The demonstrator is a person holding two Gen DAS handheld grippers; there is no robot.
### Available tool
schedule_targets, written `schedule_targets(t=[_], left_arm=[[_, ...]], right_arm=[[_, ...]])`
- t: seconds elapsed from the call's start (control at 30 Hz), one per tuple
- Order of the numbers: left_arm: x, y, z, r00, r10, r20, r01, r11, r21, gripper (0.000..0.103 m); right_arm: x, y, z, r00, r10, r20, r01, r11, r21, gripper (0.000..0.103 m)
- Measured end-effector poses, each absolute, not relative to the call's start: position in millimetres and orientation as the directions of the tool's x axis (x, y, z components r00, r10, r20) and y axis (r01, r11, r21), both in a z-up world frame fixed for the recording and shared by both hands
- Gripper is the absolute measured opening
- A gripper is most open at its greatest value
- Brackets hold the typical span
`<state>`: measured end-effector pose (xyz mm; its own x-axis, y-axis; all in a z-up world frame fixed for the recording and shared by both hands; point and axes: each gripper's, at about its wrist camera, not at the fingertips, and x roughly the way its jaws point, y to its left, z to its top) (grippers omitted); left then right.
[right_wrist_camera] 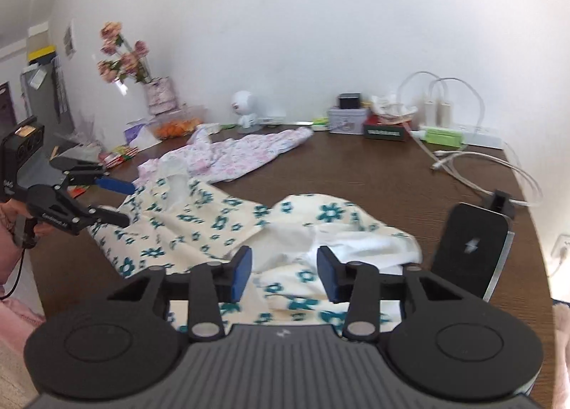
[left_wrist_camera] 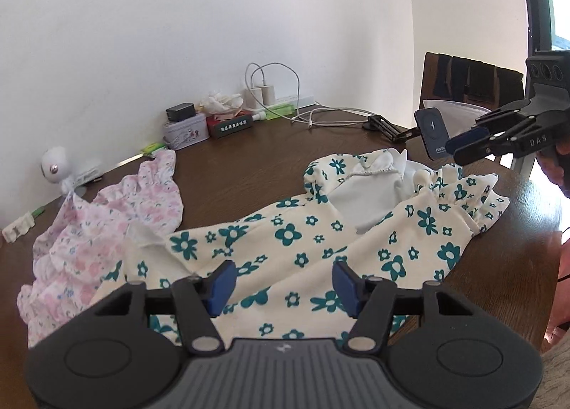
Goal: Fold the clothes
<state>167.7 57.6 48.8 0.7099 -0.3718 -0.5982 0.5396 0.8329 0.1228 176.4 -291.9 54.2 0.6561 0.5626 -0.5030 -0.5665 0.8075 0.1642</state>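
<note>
A cream garment with teal flowers (left_wrist_camera: 285,231) lies crumpled across the brown table (left_wrist_camera: 249,167), its white lining showing at the far end. My left gripper (left_wrist_camera: 283,284) hovers open over its near part, nothing between the blue pads. A pink floral garment (left_wrist_camera: 107,224) lies bunched to its left. My right gripper (left_wrist_camera: 456,151) enters from the right edge, above the garment's far end. In the right wrist view my right gripper (right_wrist_camera: 283,273) stands open over the cream garment (right_wrist_camera: 199,224), and the left gripper (right_wrist_camera: 126,204) is open at the garment's left end. The pink garment (right_wrist_camera: 242,152) lies behind.
A phone on a charging stand (right_wrist_camera: 470,248) rises just right of my right gripper. Along the wall stand tins (left_wrist_camera: 185,131), a power strip with chargers and white cables (left_wrist_camera: 285,99), and a white toy figure (left_wrist_camera: 53,163). A chair (left_wrist_camera: 470,81) stands at the table's far end.
</note>
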Motion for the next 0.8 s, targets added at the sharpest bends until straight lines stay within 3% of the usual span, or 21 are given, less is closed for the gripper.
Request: schedule_targets(t=[0.03, 0.13, 0.43, 0.63, 0.8], left_arm=[[166, 58, 44, 0.705, -0.369, -0.606, 0.543, 0.83, 0.127, 0.035], [166, 52, 29, 0.667, -0.385, -0.638, 0.588, 0.797, 0.134, 0.025], [183, 40, -4, 0.651, -0.371, -0.662, 0.601, 0.785, 0.151, 0.025], [185, 92, -6, 0.694, -0.313, -0.648, 0.502, 0.856, 0.125, 0.028], [179, 144, -4, 0.724, -0.27, -0.635, 0.405, 0.911, 0.075, 0.027]], right_arm=[[177, -275, 52, 0.634, 0.575, -0.517, -0.595, 0.79, 0.148, 0.031], [181, -222, 37, 0.578, 0.569, -0.585, -0.656, 0.75, 0.08, 0.023], [191, -151, 0, 0.571, 0.502, -0.649, -0.675, 0.738, -0.023, 0.022], [199, -179, 0, 0.641, 0.415, -0.645, -0.588, 0.806, -0.066, 0.023], [195, -215, 2, 0.648, 0.422, -0.634, -0.54, 0.841, 0.008, 0.021]])
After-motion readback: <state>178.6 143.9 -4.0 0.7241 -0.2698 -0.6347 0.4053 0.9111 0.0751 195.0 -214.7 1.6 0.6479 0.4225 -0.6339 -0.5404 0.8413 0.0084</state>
